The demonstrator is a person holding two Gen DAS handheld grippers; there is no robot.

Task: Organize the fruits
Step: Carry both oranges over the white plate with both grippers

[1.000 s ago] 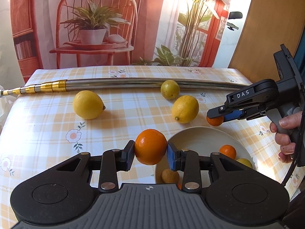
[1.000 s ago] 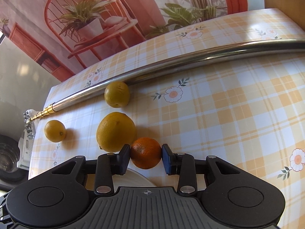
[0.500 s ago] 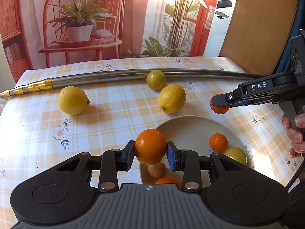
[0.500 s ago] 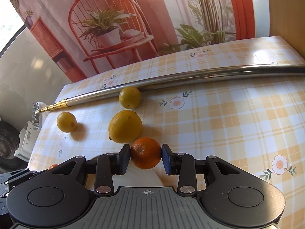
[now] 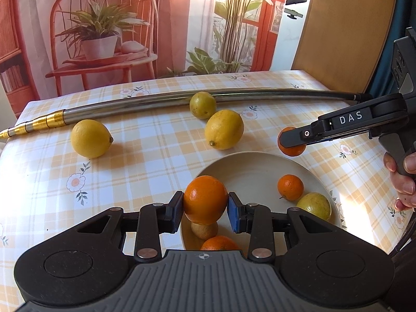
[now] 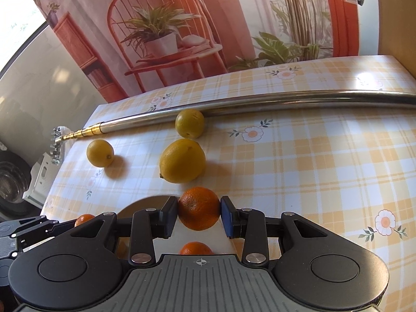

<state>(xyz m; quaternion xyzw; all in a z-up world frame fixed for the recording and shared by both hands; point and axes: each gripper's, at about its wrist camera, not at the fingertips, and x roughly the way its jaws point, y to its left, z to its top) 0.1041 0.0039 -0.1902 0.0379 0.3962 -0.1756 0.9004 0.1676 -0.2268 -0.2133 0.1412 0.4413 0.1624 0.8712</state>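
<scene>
Fingers of the left gripper (image 5: 205,209) clamp a glossy round orange (image 5: 205,199) above the cream plate (image 5: 249,166), now further over it. Right gripper (image 6: 199,215) pinches a dimpled smaller orange (image 6: 199,208), nearer the plate's rim than before.

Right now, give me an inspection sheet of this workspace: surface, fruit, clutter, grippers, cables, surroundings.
Surface: table under a yellow plaid floral cloth.
Job's things: cream bowl holds a small orange, a yellow-green fruit and two more, partly hidden. Two lemons and a greenish-yellow fruit lie on the cloth.
Clutter: telescopic metal pole across the back; the greenish-yellow fruit appears to touch it.
Grippers: left hand-held gripper shut on an orange above the bowl; right hand-held gripper shut on a second orange.
Cables: black cord at right edge.
Surroundings: printed backdrop of a chair and plants.
</scene>
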